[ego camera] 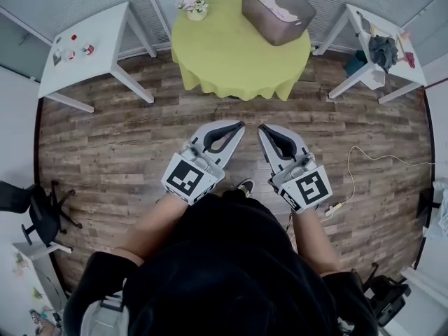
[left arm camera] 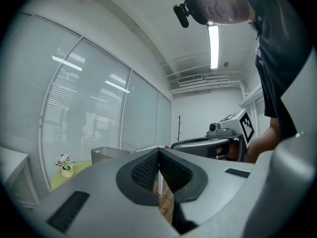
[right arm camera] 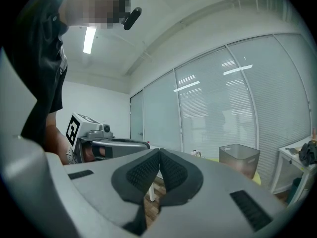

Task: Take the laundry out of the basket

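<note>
Across the room, on a round table [ego camera: 231, 61] w/ a yellow-green cloth, sits the grey basket [ego camera: 260, 12]. The laundry [ego camera: 278, 9], pale pink & white, lies inside it. The basket is toward the table's rear right edge. A small flower pot [ego camera: 194, 5] stands at the rear left, well apart from it.

Both grippers are held level over the wood floor [ego camera: 126, 138], short of the table, side by side & near each other, tips angled inward.

- Left gripper [ego camera: 242, 124]: jaws pressed together, ribbed pads [left arm camera: 146, 170] meeting, nothing btwn them.
- Right gripper [ego camera: 260, 127]: same, jaws closed tight, pads [right arm camera: 143, 170] meeting, empty.
- Neither one touches the basket, cloth or table.

From the left gripper view the basket [left arm camera: 106, 155] & flower pot [left arm camera: 64, 163] show beyond the jaws, off to the left, w/ window blinds behind. From the right gripper view the basket [right arm camera: 239, 158] shows to the right of the jaws.

Elsewhere in the head view:

- A white side table [ego camera: 84, 33] at far left w/ a few small items on it.
- A second white table [ego camera: 402, 75] at far right w/ a dark cloth [ego camera: 383, 50] on it.
- A black office chair [ego camera: 42, 212] at the left edge.
- A thin cable [ego camera: 364, 156] trailing on the floor at right.
</note>
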Demonstrator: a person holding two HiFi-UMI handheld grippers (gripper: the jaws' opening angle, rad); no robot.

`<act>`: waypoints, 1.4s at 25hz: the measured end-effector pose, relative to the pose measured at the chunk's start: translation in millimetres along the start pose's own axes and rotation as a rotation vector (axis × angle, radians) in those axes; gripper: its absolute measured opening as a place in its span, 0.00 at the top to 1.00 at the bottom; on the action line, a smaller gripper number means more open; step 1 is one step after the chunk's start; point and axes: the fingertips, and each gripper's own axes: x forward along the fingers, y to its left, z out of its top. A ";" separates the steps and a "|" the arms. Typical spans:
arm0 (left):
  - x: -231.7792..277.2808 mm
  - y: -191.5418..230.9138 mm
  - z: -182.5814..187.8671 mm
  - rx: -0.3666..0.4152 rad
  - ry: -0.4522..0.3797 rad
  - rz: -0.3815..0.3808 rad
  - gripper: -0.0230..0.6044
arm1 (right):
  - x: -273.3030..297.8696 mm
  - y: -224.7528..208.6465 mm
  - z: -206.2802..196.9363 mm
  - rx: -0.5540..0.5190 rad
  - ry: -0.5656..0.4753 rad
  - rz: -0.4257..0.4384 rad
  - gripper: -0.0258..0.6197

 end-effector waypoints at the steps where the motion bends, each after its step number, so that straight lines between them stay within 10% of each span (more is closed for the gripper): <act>1: 4.4 -2.1 -0.8 0.004 0.007 0.004 0.96 | -2.6 -3.9 -0.6 0.002 0.000 0.006 0.92; 17: 57.4 -21.7 11.7 0.019 0.010 0.043 0.96 | -29.7 -55.9 0.3 0.032 -0.015 0.051 0.92; 35: 115.7 46.0 3.0 0.006 0.004 0.029 0.96 | 21.5 -119.5 -4.9 0.029 0.018 0.033 0.92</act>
